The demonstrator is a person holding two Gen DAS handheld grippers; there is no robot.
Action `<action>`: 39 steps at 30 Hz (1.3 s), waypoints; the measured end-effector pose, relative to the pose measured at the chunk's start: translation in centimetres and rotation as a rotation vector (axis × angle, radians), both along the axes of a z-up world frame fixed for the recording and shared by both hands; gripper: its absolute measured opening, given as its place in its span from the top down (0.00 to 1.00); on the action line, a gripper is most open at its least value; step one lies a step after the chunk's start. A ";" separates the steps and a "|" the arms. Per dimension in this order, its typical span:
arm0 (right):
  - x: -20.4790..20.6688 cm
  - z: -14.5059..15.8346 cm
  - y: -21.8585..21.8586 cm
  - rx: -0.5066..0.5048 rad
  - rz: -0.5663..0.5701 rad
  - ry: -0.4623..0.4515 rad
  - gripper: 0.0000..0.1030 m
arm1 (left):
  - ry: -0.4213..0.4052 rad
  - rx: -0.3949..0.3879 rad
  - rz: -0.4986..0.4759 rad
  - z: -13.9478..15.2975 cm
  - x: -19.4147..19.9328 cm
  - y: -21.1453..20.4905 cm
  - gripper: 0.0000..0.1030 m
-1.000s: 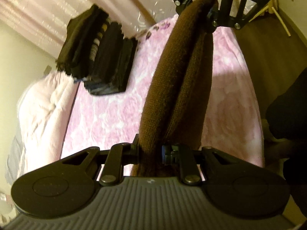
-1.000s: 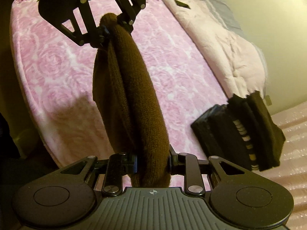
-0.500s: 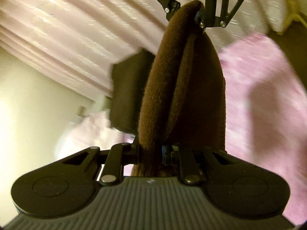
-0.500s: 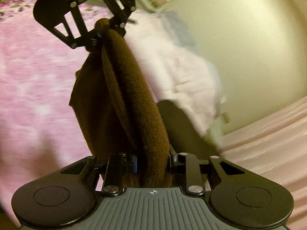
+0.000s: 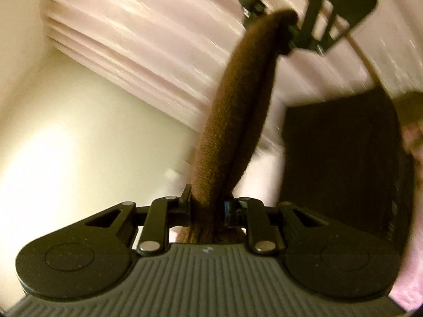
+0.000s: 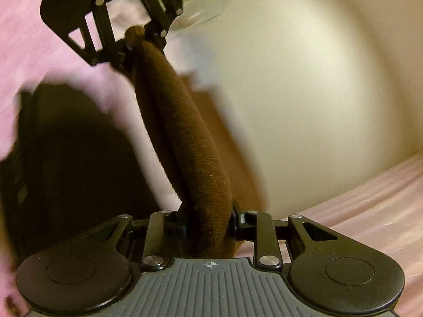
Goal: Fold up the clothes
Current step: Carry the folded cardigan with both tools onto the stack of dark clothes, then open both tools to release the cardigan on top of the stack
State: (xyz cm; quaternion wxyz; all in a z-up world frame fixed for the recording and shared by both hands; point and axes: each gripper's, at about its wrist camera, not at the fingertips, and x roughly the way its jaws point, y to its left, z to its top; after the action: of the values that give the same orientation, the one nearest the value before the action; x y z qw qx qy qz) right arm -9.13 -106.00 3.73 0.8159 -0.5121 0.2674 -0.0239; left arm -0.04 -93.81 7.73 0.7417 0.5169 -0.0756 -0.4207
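A folded brown knit garment point(image 5: 238, 111) is stretched in the air between my two grippers. My left gripper point(image 5: 207, 206) is shut on one end, and the right gripper point(image 5: 290, 34) faces it at the top of the left wrist view, clamped on the other end. In the right wrist view the right gripper point(image 6: 208, 219) pinches the thick brown roll point(image 6: 190, 142), with the left gripper point(image 6: 134, 42) holding the far end. The lower part of the garment hangs down behind the roll. Both views are blurred.
A stack of dark folded clothes point(image 5: 341, 163) lies close by on the pink bedspread point(image 6: 21, 39), at the left in the right wrist view point(image 6: 66, 158). A pale wall point(image 6: 290, 79) and a pink curtain point(image 5: 148, 39) fill the background.
Both grippers have swung sideways together with the brown garment, away from over the open bedspread and toward the dark stack and the wall. The stack now looms much closer.
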 end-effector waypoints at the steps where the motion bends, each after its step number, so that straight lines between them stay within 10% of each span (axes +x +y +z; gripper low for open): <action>1: 0.0 -2.1 -0.1 0.007 0.000 0.044 0.74 | 0.026 0.062 0.016 -3.4 0.2 -1.2 0.82; 3: -0.2 -4.9 -0.4 0.023 0.003 0.100 0.74 | 0.070 0.204 0.014 -9.6 -0.5 -2.8 0.82; 6: -0.8 -4.3 -0.6 0.056 0.015 0.086 0.74 | 0.009 0.168 0.038 -13.0 -2.0 -2.8 0.84; 19: -3.0 -3.7 0.4 -0.020 0.004 0.079 0.61 | 0.040 0.145 0.075 -12.2 -2.3 -3.3 0.84; 33: -6.7 -3.3 1.4 0.029 -0.163 0.067 0.58 | 0.152 0.074 0.112 -9.9 -4.4 -0.2 0.62; 36: -8.7 -4.0 2.4 0.091 -0.212 0.058 0.27 | 0.220 0.045 0.152 -9.1 -4.9 1.3 0.62; 39: -11.0 -4.8 3.5 0.197 -0.279 0.040 0.22 | 0.305 0.018 0.206 -9.1 -6.8 4.8 0.63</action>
State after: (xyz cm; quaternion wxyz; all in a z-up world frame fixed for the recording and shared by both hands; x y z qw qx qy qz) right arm -20.15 -102.53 -1.05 0.8454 -0.3878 0.3534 -0.1003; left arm -6.84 -89.04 -1.40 0.7791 0.4587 0.0949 -0.4167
